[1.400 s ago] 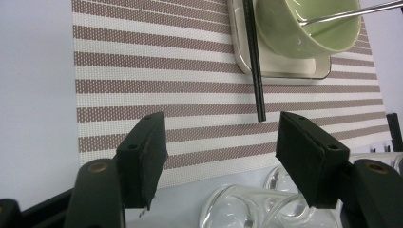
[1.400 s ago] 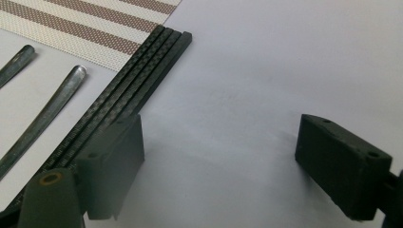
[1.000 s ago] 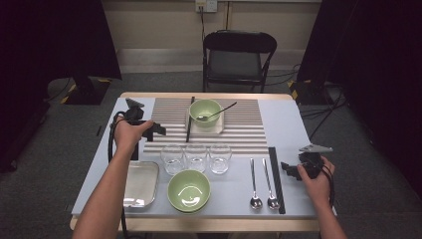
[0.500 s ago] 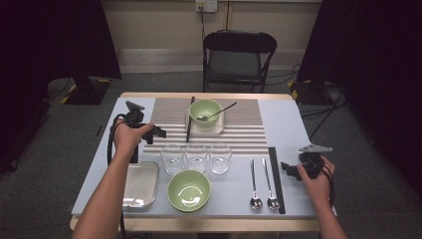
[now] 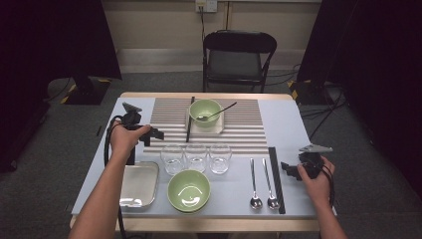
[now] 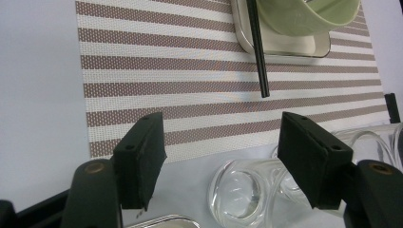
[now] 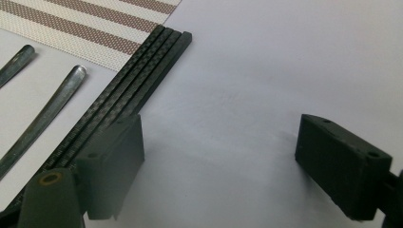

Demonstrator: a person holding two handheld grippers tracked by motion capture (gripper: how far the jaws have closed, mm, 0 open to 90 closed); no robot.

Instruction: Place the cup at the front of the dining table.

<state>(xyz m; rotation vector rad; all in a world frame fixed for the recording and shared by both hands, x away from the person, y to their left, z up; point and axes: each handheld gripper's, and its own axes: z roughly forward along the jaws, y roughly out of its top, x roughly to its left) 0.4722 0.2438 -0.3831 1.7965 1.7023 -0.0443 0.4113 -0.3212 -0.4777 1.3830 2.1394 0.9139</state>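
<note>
Tabletop: spoon (image 5: 217, 113) in green bowl (image 5: 204, 110)

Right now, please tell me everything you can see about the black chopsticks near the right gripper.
The black chopsticks look like three thin, square-edged sticks with a woven, carbon-like pattern. They lie flat on the pale table, side by side and touching, just right of the two spoons. The open right gripper hovers beside them; whether it touches them is unclear.

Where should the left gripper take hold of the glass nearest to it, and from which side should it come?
Probably from above. The left glass stands upright, beside a second glass, so a sideways grip looks crowded. The left gripper, jaws open, could put one jaw inside and one outside the near rim.
</note>
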